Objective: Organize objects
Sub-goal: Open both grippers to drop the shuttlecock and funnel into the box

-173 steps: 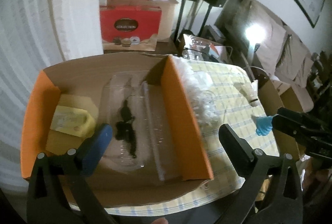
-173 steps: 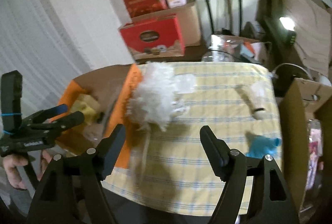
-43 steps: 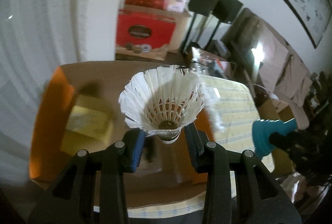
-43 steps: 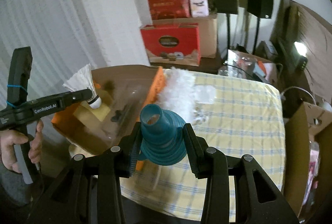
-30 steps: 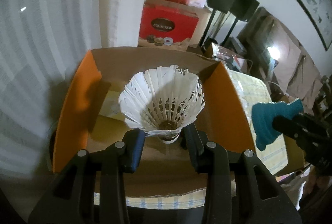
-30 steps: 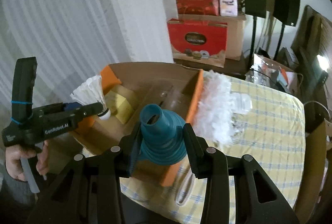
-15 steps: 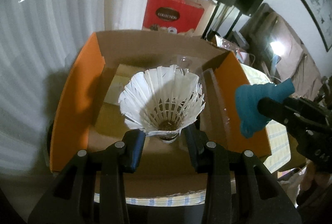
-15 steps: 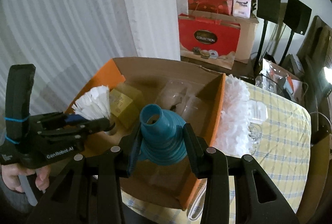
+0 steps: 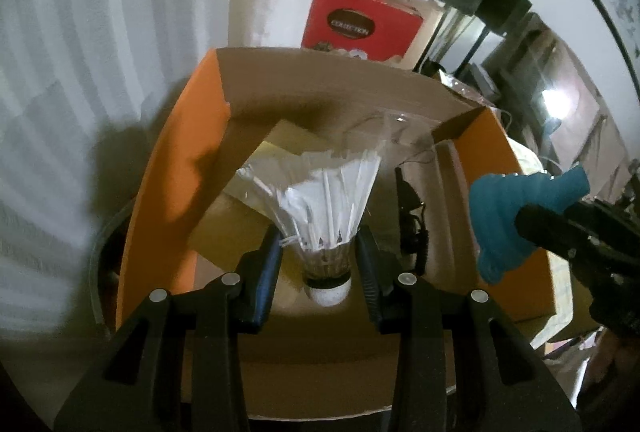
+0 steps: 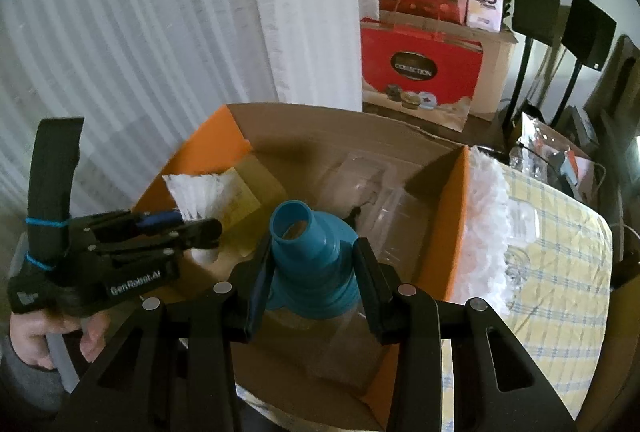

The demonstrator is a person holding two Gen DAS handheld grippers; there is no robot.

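Observation:
My left gripper [image 9: 320, 272] is shut on a white feather shuttlecock [image 9: 324, 200], gripping the base of its skirt. The shuttlecock leans feathers-forward, and its cork hangs just above the floor of the cardboard box [image 9: 180, 192] with orange flaps. My right gripper [image 10: 312, 272] is shut on a teal ribbed funnel-shaped thing [image 10: 308, 256], held over the box's near edge. In the right wrist view the left gripper [image 10: 200, 228] sits inside the box [image 10: 452, 224] at the left, the shuttlecock [image 10: 196, 192] standing up from it. In the left wrist view the teal thing [image 9: 504, 216] hovers at the right.
The box holds a yellow packet [image 10: 240, 196] and clear plastic packaging [image 10: 372, 200] with a black item [image 9: 408, 228]. A white fluffy duster [image 10: 488, 224] lies against the box's right flap on the yellow checked tablecloth [image 10: 560, 252]. Red gift boxes [image 10: 420, 68] and a white curtain stand behind.
Both grippers have moved left over the box. The left gripper has gone down into it, and the shuttlecock has pivoted in the grip from facing the camera to side-on, cork lowest.

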